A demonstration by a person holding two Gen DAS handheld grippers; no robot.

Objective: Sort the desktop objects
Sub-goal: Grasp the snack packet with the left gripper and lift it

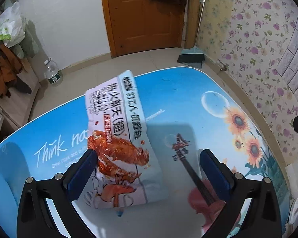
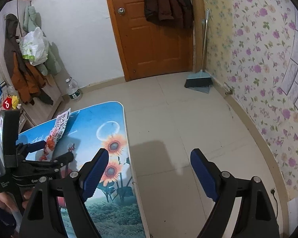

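Left gripper (image 1: pixel 149 162) is wide open over the table (image 1: pixel 178 91), snack bag (image 1: pixel 117 138) between its fingers, touching one. Right gripper (image 2: pixel 147 170) gapes empty past the table's edge.

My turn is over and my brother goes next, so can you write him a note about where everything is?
Left gripper: open. The snack packet stands between its fingers and touches one pad, not clamped.
Right gripper: open and empty, over the table edge and the floor.
Done: nothing looks sorted; the packet is above the table.
Left: probably grip the packet and put it away. No box or tray for it shows in either view, so look for one first.
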